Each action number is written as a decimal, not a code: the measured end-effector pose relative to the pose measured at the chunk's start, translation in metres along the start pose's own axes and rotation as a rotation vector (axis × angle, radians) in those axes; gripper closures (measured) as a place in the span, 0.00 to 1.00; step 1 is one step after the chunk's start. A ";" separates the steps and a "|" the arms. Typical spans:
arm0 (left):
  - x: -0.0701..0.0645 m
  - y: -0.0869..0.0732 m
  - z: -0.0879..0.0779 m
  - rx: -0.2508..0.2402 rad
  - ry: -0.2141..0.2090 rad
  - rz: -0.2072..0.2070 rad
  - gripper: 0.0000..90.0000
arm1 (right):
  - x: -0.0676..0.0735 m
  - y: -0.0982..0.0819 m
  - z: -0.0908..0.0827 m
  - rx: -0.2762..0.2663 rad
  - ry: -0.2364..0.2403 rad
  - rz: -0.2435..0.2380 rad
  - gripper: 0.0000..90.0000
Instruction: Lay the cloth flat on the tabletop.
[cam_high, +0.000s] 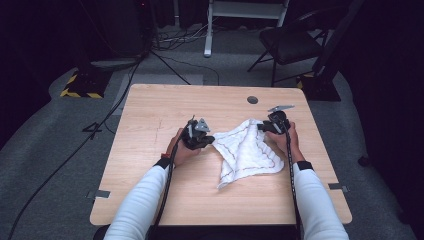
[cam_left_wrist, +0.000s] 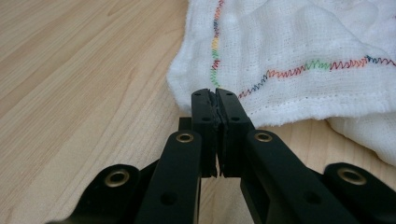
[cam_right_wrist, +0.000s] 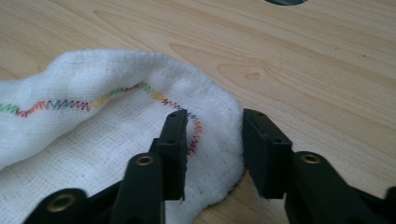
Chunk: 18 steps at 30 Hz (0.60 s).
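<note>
A white cloth (cam_high: 247, 150) with a multicoloured zigzag stitch near its hem lies rumpled on the wooden table (cam_high: 165, 195), right of centre. My left gripper (cam_high: 207, 141) is at the cloth's left corner. In the left gripper view its jaws (cam_left_wrist: 215, 100) are shut, pinching the hem of the cloth (cam_left_wrist: 289, 42). My right gripper (cam_high: 261, 127) is at the cloth's far right corner. In the right gripper view its jaws (cam_right_wrist: 215, 116) stand apart, straddling the edge of the cloth (cam_right_wrist: 93, 140), and the pads do not press on it.
A round dark cable hole (cam_high: 252, 99) sits in the table top behind the cloth, near the far edge. Beyond the table a black folding chair (cam_high: 290, 42) stands on the grey floor, with cables (cam_high: 125, 95) trailing at the left.
</note>
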<state>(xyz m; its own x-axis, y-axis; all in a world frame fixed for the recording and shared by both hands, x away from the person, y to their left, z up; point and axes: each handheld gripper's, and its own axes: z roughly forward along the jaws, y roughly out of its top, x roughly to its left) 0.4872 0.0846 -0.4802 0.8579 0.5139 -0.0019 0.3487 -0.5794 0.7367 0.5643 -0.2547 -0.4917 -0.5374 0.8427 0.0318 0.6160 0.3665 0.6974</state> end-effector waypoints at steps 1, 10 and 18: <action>0.000 0.000 -0.001 0.004 0.003 0.003 0.97 | 0.001 0.000 0.000 0.002 0.016 0.003 0.83; 0.002 -0.001 -0.005 -0.014 0.014 -0.006 0.97 | 0.008 -0.002 -0.005 -0.019 0.022 -0.025 0.94; 0.008 0.003 -0.017 -0.060 0.028 -0.018 0.97 | 0.016 0.003 -0.030 -0.093 0.037 -0.066 0.95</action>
<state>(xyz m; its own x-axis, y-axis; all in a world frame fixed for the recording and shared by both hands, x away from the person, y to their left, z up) 0.4887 0.0973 -0.4668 0.8403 0.5421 0.0029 0.3398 -0.5310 0.7762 0.5403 -0.2522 -0.4671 -0.5975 0.8019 0.0087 0.5229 0.3813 0.7624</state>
